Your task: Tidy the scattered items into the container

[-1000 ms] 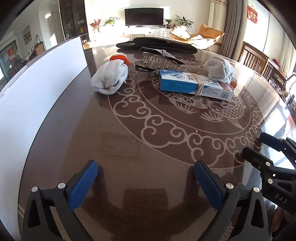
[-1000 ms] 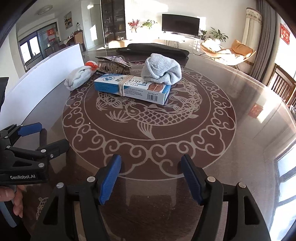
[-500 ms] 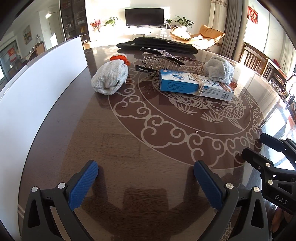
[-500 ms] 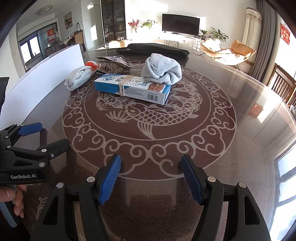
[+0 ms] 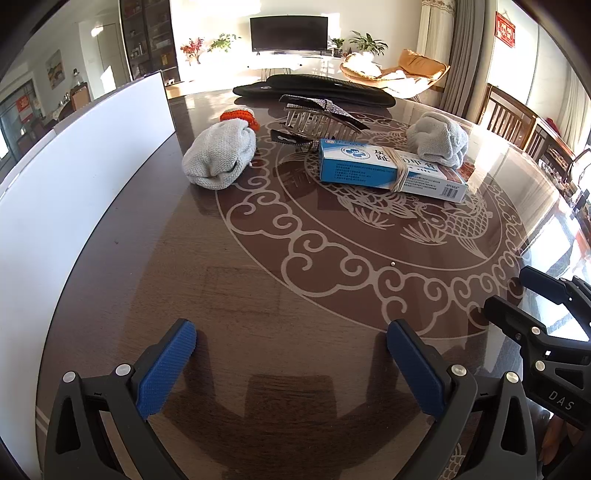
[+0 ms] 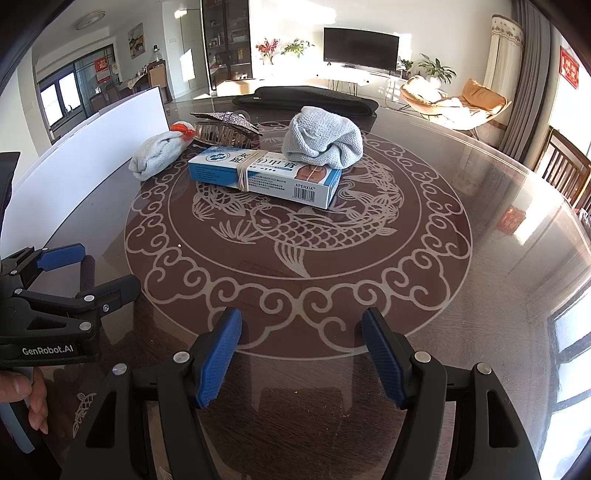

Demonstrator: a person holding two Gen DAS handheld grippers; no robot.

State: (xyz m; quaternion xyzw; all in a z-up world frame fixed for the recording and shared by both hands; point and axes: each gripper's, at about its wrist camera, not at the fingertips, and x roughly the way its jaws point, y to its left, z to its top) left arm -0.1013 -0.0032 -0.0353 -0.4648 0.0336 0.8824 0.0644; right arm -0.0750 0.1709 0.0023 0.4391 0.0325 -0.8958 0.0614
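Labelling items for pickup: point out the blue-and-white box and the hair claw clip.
Blue-and-white cardboard box [image 6: 263, 173], right wrist view, top face by the rubber band.
Brown hair claw clip [image 5: 317, 120], left wrist view, its teeth.

Blue-white medicine box [image 6: 264, 177] reads "APENXIA" above a barcode on its near end; large Chinese characters on top, not legible under the rubber band. Left gripper [image 6: 62, 280] body printed "GenRobot.AI" in the right wrist view. Right gripper [image 5: 532, 291] body printed "DAS" in the left wrist view. Red wall hanging [image 5: 505, 28]: characters too small.

Left hand-held gripper [image 5: 291, 363] and right hand-held gripper [image 6: 301, 356]: jaws spread, empty, side by side.
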